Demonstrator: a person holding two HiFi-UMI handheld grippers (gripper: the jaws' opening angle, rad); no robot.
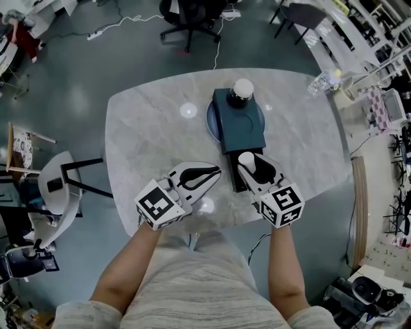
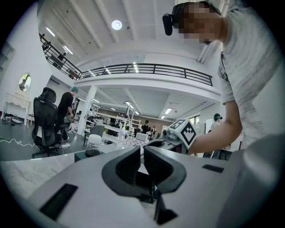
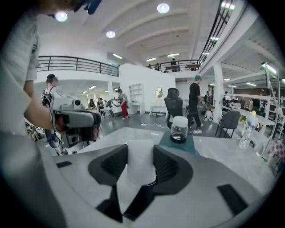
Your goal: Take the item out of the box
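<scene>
A dark teal box [image 1: 239, 128] lies at the middle of the marble table [image 1: 148, 128], and a black tray part [image 1: 232, 180] juts from its near end. A glass jar with a white lid [image 1: 242, 92] stands on the box's far end and also shows in the right gripper view [image 3: 179, 128]. My right gripper [image 1: 247, 162] is over the black tray, shut on an upright white cylinder [image 3: 140, 162] that fills the gap between its jaws. My left gripper [image 1: 216, 172] hovers just left of it, jaws together with nothing between them [image 2: 142, 156].
A round grey-blue plate [image 1: 210, 122] lies under the box. A clear bottle [image 1: 324, 80] stands at the table's far right edge. An office chair [image 1: 189, 19] is beyond the far edge, and a small side table [image 1: 58, 183] stands on the floor to the left.
</scene>
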